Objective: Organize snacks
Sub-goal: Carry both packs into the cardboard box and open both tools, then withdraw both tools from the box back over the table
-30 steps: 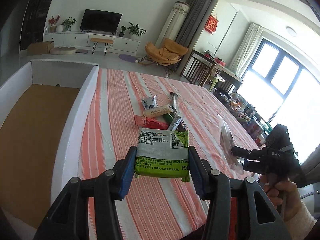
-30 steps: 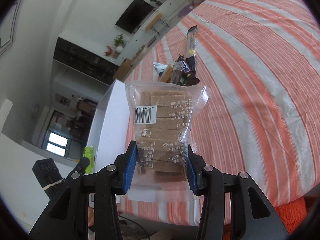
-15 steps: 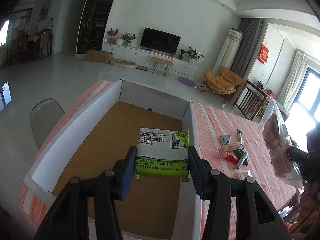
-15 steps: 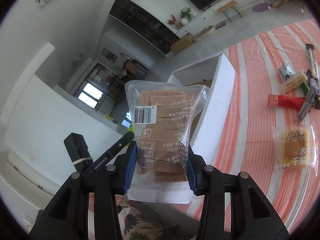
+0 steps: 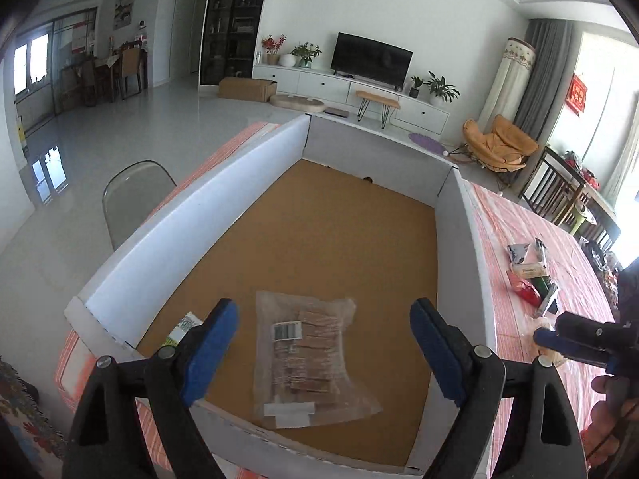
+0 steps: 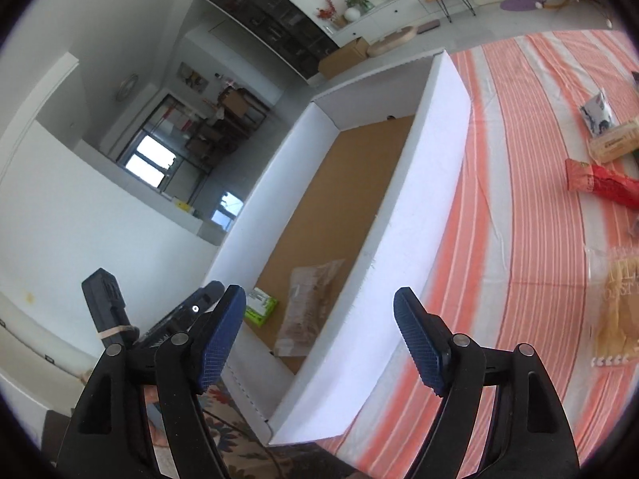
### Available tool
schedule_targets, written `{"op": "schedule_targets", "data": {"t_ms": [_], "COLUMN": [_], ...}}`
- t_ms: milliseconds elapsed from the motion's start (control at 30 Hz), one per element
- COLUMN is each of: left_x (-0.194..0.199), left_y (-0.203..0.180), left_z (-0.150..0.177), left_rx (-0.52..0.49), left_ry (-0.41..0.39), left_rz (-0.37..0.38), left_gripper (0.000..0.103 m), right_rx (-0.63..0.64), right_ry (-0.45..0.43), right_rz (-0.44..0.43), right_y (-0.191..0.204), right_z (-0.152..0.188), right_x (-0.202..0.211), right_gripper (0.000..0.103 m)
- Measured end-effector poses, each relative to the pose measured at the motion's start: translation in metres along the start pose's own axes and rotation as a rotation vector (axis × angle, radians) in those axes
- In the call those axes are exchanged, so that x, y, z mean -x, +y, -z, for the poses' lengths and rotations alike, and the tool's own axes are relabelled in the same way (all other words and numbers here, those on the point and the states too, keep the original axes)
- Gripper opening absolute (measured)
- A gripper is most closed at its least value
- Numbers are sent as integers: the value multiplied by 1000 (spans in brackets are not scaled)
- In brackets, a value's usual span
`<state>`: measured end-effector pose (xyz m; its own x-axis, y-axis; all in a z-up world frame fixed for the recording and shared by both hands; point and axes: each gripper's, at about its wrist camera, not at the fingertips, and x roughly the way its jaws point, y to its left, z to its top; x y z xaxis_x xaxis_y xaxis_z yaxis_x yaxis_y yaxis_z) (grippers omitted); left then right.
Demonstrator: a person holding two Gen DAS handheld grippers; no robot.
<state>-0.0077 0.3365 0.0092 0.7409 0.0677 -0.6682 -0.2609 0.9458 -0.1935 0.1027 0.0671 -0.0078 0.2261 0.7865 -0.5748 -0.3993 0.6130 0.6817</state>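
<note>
Two snack packs are now seen lying on the brown floor of the white box (image 5: 191, 215), where a second ago each was clamped in a tool. The clear biscuit bag (image 5: 307, 355), gripped half a second ago by the right tool (image 6: 319, 335), is laid flat near the box's near wall, barcode up. The green packet (image 6: 259, 305), held until now by the left tool (image 5: 323, 343), is found just beside it toward the box's left wall; in the left wrist view only a corner of it is visible behind the left blue pad.

Both tools have just been opened: their blue pads are spread wide, and nothing is pressed between them. The left tool is held above the near end of the box, with the biscuit bag lying below the gap. The right tool is held over the box's right wall and the striped table (image 6: 519, 239), and it is also seen at the right edge of the left wrist view, gripped by a hand (image 5: 611, 407).

Several other snacks are left on the table, well apart from the box: a red wrapper (image 6: 603, 183), a beige bar (image 6: 613, 143), a small white pouch (image 6: 597, 115) and a clear bread bag (image 6: 617, 303).
</note>
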Motion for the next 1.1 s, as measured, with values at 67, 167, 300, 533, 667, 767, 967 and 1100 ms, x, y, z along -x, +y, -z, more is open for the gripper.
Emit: {"op": "schedule_targets", "data": {"t_ms": [67, 167, 300, 533, 667, 767, 967, 1100], "left_x": [0, -12, -30, -24, -24, -21, 37, 44], "left_y": [-26, -66, -118, -139, -144, -146, -181, -231], "left_z": [3, 4, 11, 16, 17, 14, 25, 39], "left_rx": [-54, -192, -344, -206, -184, -145, -144, -239], "left_ry": [-51, -64, 39, 4, -9, -7, -294, -238], "left_rz": [75, 94, 40, 118, 118, 118, 56, 213], "left_gripper": [89, 93, 92, 93, 93, 93, 103, 103], "right_rx": [-65, -115, -160, -148, -95, -91, -108, -175], "right_ry": [39, 17, -189, -375, -363, -351, -378, -396], "right_rz": [34, 180, 378, 591, 744, 811, 918, 909], "right_y": [-39, -90, -135, -161, -158, -158, -163, -173], "right_z": [14, 25, 24, 42, 64, 65, 70, 73], "right_x": [-1, 10, 66, 136, 131, 132, 142, 152], "right_gripper": [80, 80, 79, 80, 80, 79, 80, 80]}}
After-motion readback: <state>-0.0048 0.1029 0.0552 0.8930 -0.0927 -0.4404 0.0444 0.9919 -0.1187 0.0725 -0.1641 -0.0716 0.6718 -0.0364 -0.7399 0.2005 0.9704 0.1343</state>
